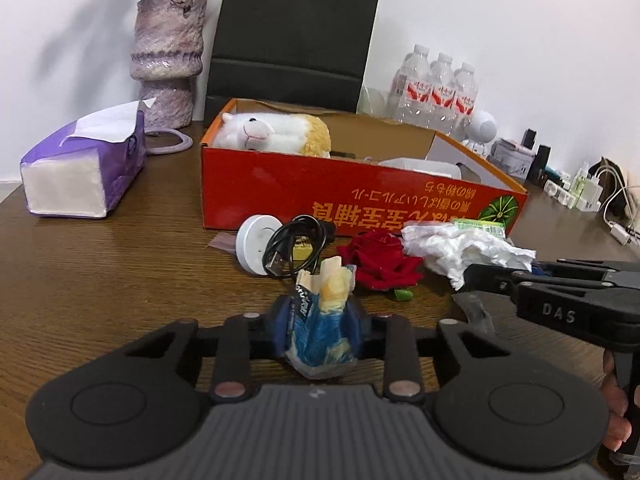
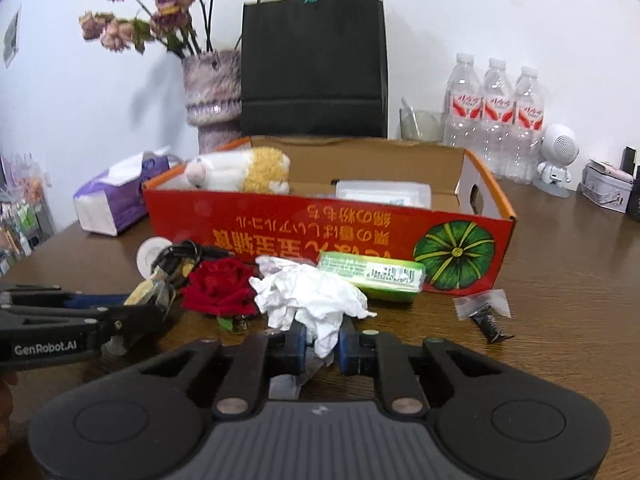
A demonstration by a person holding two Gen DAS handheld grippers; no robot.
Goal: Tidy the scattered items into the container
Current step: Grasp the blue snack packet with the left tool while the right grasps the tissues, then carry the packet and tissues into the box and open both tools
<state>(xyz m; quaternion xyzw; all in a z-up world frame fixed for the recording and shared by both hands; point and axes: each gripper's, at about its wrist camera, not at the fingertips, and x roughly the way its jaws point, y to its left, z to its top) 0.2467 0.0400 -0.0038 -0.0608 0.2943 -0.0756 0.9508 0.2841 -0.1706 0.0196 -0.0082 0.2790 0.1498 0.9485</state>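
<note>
both are angled downward: the left gripper (image 1: 320, 332) is clamped on a packet (image 1: 320, 336), the right gripper (image 2: 322, 348) on tissue (image 2: 312, 300).

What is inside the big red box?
In the red box a white and yellow plush toy lies at the left end, and a flat white packet sits toward the right. The front wall hides the box's floor, so anything lying low is not visible.

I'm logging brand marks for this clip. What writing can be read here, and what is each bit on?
"DAS": side of the right gripper, seen from the left wrist.
"GenRobot.AI": side of the left gripper, seen from the right wrist.
Red box: large yellow characters, upside down, not legible to me.
Water bottles: red labels, blurred.
Green packet: barcode digits too small.
Blue packet: print unreadable.
</note>
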